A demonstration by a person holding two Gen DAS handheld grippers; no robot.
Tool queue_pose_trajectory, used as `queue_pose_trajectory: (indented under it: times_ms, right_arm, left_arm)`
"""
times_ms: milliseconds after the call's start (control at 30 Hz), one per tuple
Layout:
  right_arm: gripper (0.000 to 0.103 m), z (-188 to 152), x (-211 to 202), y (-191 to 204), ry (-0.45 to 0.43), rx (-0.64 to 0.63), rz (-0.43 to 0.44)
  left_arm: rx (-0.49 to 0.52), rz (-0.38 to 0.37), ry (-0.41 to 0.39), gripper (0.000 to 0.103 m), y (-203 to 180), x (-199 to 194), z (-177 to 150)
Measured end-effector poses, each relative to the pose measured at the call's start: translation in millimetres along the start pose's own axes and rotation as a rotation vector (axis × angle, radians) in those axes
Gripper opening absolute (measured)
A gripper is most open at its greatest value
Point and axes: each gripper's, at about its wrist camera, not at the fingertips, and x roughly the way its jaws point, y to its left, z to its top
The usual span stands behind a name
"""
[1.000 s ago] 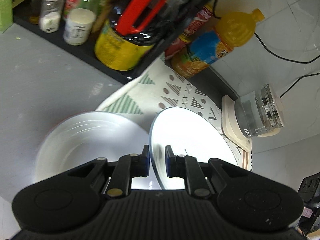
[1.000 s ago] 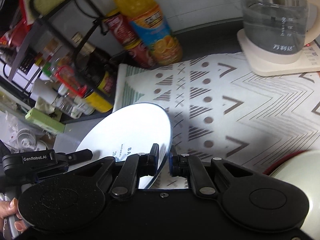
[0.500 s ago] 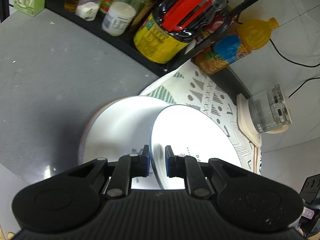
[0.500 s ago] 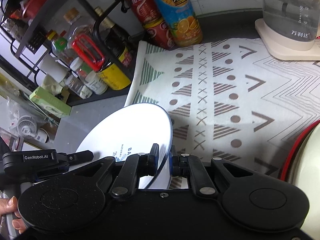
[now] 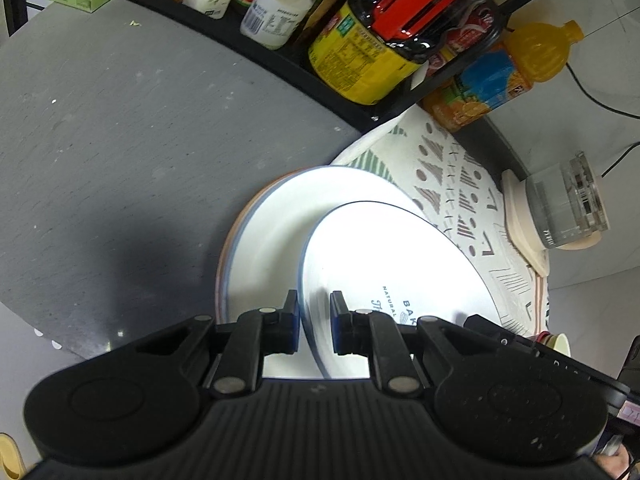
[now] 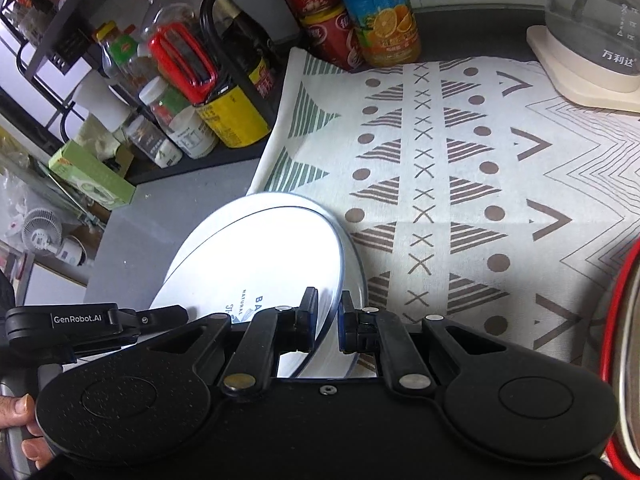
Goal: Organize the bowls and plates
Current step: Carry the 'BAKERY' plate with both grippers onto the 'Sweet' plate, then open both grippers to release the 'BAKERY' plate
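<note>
Tongs in both hands clamp the same white plate by opposite edges. In the left wrist view, the left tongs (image 5: 314, 322) pinch the plate's (image 5: 384, 264) near left rim, with blue-padded tips on either side of it. In the right wrist view, the right tongs (image 6: 328, 318) pinch the plate (image 6: 260, 256) at its near right rim. The plate is tilted and carries printed lettering near its centre.

Just beyond and under it, the left view shows a stack of plates (image 5: 272, 236) on the grey tabletop (image 5: 120, 140), with pink and blue rims showing at its left edge. The right view shows only a sliver of the stack (image 6: 354, 252) past the held plate. I cannot tell whether the held plate touches the stack.

Only the right view shows the left tool's arm, marked "GenRobot.AI" (image 6: 78, 319), and a person's fingers (image 6: 16, 412) at the near left. It also shows a red-rimmed vessel (image 6: 616, 320) at the right edge.

Farther out, a patterned cloth (image 6: 460, 184) covers the tabletop to the right. At the far left, a black rack (image 6: 192, 160) holds bottles and jars, including one with a red handle (image 5: 416, 4). An orange juice bottle (image 5: 512, 68) stands at the far end of the cloth, and a glass kettle (image 5: 564, 208) stands on a cream base at the far right.
</note>
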Motion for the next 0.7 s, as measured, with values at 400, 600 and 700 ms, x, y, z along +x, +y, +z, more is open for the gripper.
queue_pose_trajectory:
  times_ms: [400,600,700]
  right_arm:
    - [0.010,-6,14,1,0.030,-0.009,-0.015]
    - [0.009,-8,23,-1,0.055,0.021,-0.017]
    - [0.009,-5,27,-1,0.052,0.051,-0.020]
  left_arm:
    - [0.015,0.034,0.011,0.013,7,11,-3]
    - [0.027,0.064,0.019,0.013,7,17,-3]
    - [0.017,0.065,0.007,0.013,10,18,-1]
